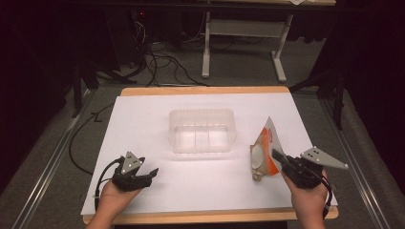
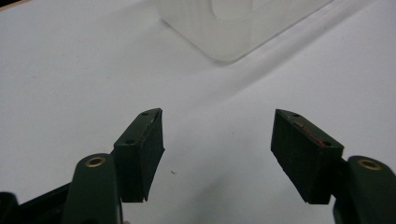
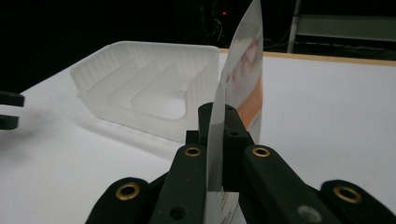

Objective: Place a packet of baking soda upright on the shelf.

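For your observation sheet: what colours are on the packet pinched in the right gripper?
The packet is orange and white with a little red print, clearest in the high view.

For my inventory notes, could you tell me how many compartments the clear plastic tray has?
3, side by side in the clear tray at the table's middle: left, middle and right, split by two low dividers. All look empty.

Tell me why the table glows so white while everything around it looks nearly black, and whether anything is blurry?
High view: light falls on the white table, the room behind stays dark, and the clear tray looks washed out. Right gripper view: the packet clamped close to the lens is soft. Left gripper view: faint shadows under the tray.
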The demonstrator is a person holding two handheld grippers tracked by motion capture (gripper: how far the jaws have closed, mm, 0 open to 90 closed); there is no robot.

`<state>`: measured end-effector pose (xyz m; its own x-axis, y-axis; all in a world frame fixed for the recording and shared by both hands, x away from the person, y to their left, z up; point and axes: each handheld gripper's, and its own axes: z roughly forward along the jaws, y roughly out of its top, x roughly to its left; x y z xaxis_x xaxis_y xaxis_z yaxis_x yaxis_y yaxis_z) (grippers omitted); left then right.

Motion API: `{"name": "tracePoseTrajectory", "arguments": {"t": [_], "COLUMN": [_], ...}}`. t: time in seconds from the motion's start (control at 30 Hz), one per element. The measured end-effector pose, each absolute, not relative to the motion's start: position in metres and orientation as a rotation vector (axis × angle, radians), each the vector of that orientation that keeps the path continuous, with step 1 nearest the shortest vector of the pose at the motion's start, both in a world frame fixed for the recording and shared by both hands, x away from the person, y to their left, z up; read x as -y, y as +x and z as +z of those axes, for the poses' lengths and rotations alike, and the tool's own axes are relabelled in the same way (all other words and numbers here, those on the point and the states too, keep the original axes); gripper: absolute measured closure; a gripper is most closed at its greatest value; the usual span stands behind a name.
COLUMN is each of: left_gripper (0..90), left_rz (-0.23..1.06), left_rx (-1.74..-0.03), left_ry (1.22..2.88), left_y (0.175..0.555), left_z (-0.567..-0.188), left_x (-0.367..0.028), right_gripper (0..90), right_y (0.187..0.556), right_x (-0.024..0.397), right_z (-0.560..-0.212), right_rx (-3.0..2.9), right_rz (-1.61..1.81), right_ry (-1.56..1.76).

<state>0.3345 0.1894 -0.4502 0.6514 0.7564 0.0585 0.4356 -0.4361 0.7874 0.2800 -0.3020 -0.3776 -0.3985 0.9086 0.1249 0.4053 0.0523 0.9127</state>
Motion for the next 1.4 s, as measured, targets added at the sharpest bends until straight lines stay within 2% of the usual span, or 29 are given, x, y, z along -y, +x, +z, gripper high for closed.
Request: {"name": "tracePoseTrajectory", "arguments": {"t": [0.17,0.93,1.4], "left_gripper": [34.8,33.5,32.6], "left_rz": [0.524,0.525,0.513], "left_rx": [-0.928,-0.913,-0.906], "left_ry": [2.088,2.081,2.040], "left_y": [0.335,0.333,0.333], "left_z": [-0.450,-0.450,-0.446], "left_x": [-0.191,-0.190,-0.194], "right_gripper": [90.0,90.0,78.1], "right_y": [0.291,0.284,0.270], "right_x": [0.296,0.303,0.296], "right_z": [-0.374,-0.380,-0.397], "right_rx": [-1.824,-1.788,-1.734], "right_rz": [1.312,1.297,1.335], "right_ry": [1.293,1.272,1.264]}}
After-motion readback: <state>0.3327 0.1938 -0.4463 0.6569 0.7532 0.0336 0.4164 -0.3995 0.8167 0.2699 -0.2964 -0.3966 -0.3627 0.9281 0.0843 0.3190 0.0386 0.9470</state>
